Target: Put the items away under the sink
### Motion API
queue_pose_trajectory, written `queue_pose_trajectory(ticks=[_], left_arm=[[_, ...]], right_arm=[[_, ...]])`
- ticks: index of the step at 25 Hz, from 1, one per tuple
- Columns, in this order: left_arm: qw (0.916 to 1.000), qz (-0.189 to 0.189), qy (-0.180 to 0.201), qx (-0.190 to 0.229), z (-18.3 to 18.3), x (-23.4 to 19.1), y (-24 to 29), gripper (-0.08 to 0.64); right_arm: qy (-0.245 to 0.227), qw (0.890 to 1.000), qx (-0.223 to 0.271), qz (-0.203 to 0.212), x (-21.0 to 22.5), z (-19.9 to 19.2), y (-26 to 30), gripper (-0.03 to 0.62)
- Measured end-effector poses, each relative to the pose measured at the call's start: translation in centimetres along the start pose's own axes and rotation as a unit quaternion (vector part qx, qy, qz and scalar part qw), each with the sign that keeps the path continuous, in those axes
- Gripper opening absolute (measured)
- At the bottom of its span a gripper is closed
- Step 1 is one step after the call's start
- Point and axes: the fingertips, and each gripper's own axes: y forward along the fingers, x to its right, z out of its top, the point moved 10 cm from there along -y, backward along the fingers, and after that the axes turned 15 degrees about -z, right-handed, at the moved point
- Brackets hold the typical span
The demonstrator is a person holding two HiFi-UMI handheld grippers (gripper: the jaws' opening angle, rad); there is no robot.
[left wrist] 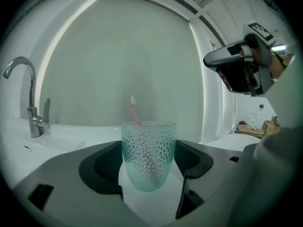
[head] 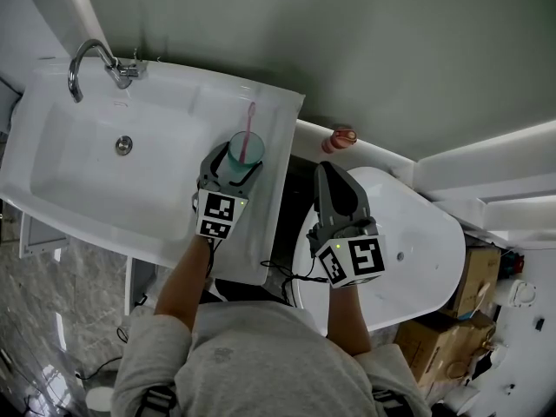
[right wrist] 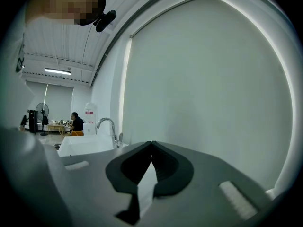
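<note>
A teal dimpled cup (head: pixel 246 148) (left wrist: pixel 148 155) with a pink toothbrush (head: pixel 250 120) (left wrist: pixel 135 110) in it stands on the white ledge at the right of the sink (head: pixel 52 202). My left gripper (head: pixel 233 165) (left wrist: pixel 149 176) reaches in from the near side, and its jaws are closed against both sides of the cup. My right gripper (head: pixel 334 176) (right wrist: pixel 150 148) hangs in the air over the toilet, shut and holding nothing. It also shows at the upper right of the left gripper view as the right gripper (left wrist: pixel 236 70).
A chrome faucet (head: pixel 87 59) (left wrist: pixel 28 93) (right wrist: pixel 108 126) stands at the sink's back left. The white toilet (head: pixel 426 259) is right of the sink, with a dark gap between them. A small reddish object (head: pixel 341 138) sits by the wall. Cardboard boxes (head: pixel 473 276) lie at the right.
</note>
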Motion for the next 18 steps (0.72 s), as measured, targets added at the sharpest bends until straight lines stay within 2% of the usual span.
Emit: queue_pose_trajectory(ticks=[7,18], left_arm=[[0.999,-0.001,0.014,0.042,2.2,0.6,-3.1,0.341],[0.996,0.024,0.054,0.068,5.8,1.6,-12.3,0.342]], right_arm=[[0.006,1.0,0.011,0.009,-1.5,0.6,-0.4,0.011],[0.018,0.998,0.034,0.045,-6.9,1.7,-2.2,0.012]])
